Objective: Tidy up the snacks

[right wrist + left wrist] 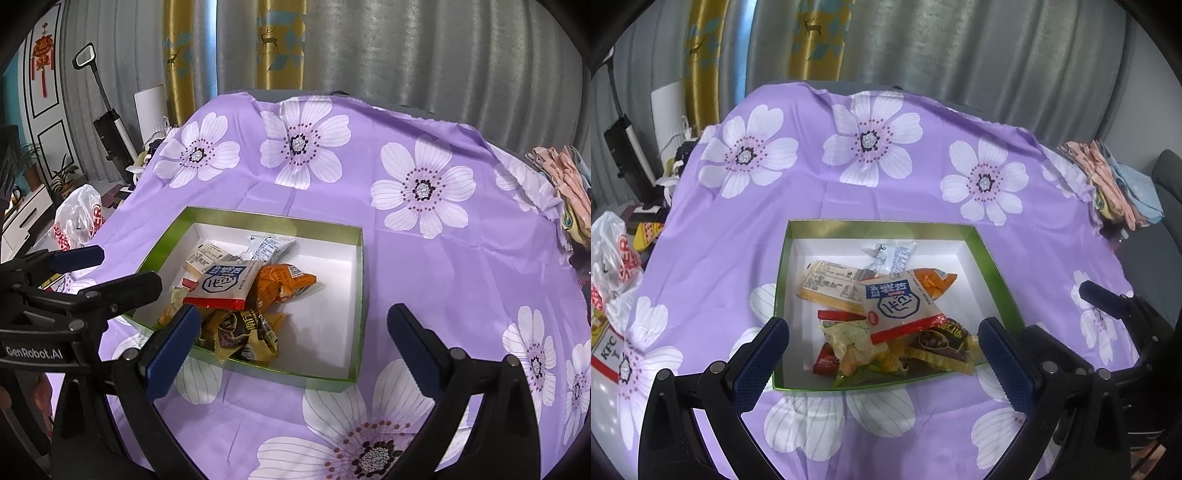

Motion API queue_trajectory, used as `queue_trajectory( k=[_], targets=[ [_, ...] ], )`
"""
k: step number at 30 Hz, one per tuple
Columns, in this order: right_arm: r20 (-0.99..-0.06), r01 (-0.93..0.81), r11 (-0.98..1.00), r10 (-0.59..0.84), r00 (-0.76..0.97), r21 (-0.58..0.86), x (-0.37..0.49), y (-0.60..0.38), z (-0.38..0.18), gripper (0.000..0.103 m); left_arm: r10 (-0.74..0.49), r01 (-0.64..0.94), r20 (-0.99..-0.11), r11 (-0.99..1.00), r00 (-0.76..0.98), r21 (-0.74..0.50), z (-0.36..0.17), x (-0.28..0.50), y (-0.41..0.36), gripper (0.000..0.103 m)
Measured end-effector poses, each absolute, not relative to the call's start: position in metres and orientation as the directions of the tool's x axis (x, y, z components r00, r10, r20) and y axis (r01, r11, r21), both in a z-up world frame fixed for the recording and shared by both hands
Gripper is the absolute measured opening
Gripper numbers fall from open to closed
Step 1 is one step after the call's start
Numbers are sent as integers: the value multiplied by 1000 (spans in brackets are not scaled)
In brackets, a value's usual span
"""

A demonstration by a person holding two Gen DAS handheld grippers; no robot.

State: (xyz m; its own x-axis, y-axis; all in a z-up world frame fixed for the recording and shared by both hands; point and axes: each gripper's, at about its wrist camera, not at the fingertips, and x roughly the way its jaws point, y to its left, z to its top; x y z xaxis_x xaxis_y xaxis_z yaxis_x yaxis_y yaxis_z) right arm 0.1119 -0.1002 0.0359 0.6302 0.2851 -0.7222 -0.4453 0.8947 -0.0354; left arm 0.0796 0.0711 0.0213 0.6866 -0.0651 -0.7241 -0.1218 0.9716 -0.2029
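Note:
A green-rimmed box (pixel 991 258) with a white floor sits on the purple flowered cloth; it also shows in the right wrist view (pixel 360 295). Several snack packets lie piled in it: a white and blue packet with a red edge (pixel 899 304) (pixel 223 286) on top, an orange one (pixel 932 280) (pixel 284 282), a beige one (pixel 829 286), a dark brown one (pixel 942 339) (pixel 245 332). My left gripper (pixel 882 365) is open and empty above the box's near edge. My right gripper (pixel 295 350) is open and empty over the box's near right part. The left gripper (pixel 110 273) shows at the left of the right wrist view.
A white KFC plastic bag (pixel 613 266) (pixel 79 221) lies off the table's left edge. Folded pink and blue cloths (pixel 1115 184) (pixel 569 192) lie at the far right. Grey and yellow curtains hang behind. An upright vacuum (pixel 107 122) stands at the left.

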Motion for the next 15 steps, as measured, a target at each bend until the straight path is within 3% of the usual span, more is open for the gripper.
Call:
queue_trajectory(
  k=[15],
  targets=[
    [-695, -447, 893, 288, 659, -55, 99, -101, 52, 103, -31, -127, -691, 976, 722, -176, 37, 63, 75, 102]
  ],
)
